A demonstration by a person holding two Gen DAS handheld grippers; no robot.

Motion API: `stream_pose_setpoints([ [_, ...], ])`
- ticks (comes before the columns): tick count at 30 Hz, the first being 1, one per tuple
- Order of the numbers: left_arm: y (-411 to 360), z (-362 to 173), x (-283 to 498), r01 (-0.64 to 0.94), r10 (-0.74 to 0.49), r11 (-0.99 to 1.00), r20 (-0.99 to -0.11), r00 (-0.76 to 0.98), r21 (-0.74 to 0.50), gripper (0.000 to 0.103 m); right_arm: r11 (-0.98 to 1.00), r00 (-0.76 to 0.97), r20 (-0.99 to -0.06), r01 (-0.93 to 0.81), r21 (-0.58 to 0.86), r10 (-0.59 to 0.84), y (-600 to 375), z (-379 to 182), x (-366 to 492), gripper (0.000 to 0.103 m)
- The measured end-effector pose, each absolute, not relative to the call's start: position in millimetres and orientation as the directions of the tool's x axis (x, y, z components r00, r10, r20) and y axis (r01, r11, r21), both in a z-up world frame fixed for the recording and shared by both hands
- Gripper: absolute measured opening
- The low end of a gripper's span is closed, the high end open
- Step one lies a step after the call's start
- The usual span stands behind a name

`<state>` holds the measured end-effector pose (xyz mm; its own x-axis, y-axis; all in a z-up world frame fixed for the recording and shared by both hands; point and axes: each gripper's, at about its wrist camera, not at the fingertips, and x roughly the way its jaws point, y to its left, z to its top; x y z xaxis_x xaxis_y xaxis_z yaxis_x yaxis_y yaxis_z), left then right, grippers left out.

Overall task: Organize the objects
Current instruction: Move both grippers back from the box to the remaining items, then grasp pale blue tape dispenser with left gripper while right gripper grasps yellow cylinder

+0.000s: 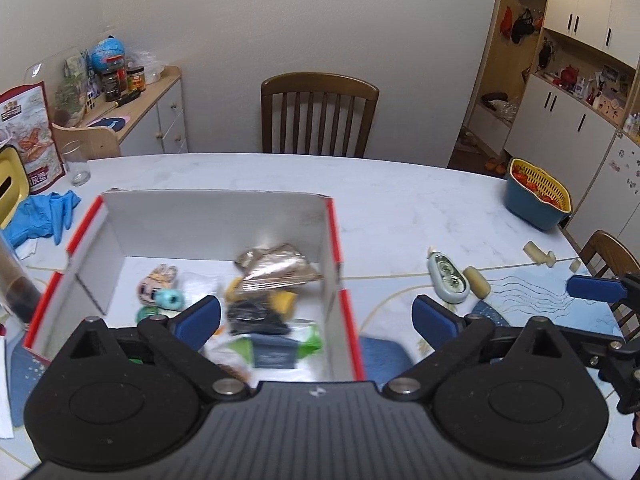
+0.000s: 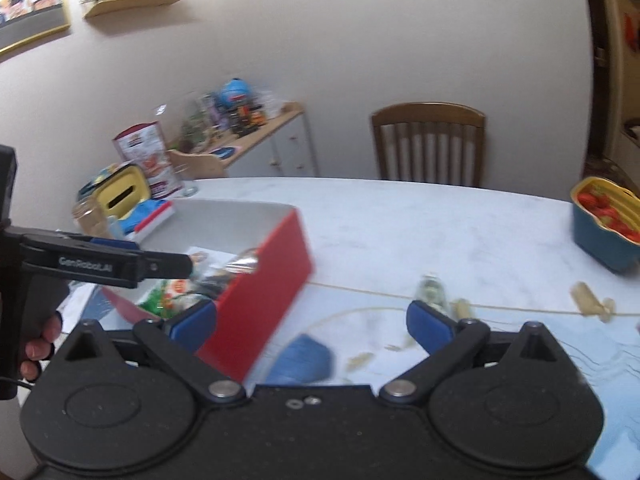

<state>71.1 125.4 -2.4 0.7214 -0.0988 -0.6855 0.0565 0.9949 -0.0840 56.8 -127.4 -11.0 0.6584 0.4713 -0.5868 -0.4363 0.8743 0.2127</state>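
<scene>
A red-and-white cardboard box (image 1: 332, 224) stands on the table; it also shows in the right wrist view (image 2: 272, 276). Inside lie a shiny brown packet (image 1: 276, 266), a yellow-and-black item (image 1: 260, 308), a green-and-dark pack (image 1: 280, 348), a teal roll (image 1: 172, 300) and a cartoon sticker (image 1: 156, 280). My left gripper (image 1: 316, 316) is open and empty above the box's near right part. My right gripper (image 2: 312, 322) is open and empty, right of the box. On the table to the right lie a grey-green correction tape (image 1: 448, 278) and beige pieces (image 1: 476, 282).
A blue basin with a yellow strainer of red fruit (image 1: 538, 196) stands at the table's right edge. Blue gloves (image 1: 44, 216), a glass (image 1: 76, 164), a yellow tissue box (image 1: 10, 188) and a snack bag (image 1: 30, 136) are at the left. A wooden chair (image 1: 318, 114) stands behind the table.
</scene>
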Motion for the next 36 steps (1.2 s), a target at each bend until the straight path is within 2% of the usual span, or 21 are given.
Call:
stream_pose_setpoints([
  [9,60,-21,87,0.115,-0.109,0.993,-0.673,0.732,-0.036,0.103,0.919,0.701,-0.605,-0.362,0.154,0.378,-187,-31,67,0.101],
  [13,35,-34,97,0.143,-0.151,0.987,-0.685,0.713,-0.069,0.103,0.927,0.701,-0.621,-0.353,0.125,0.351,-205,-42,78,0.101],
  [22,-4,-61,132,0.145,-0.161,0.986,-0.702,0.694,-0.082,0.103,0.935,0.699,-0.645,-0.349,0.068,0.308,-223,-69,106,0.1],
  [36,-38,-108,188,0.103,-0.125,0.992,-0.766,0.63,-0.077,0.103,0.915,0.67,-0.665,-0.399,0.052,0.33,-213,-121,151,0.083],
])
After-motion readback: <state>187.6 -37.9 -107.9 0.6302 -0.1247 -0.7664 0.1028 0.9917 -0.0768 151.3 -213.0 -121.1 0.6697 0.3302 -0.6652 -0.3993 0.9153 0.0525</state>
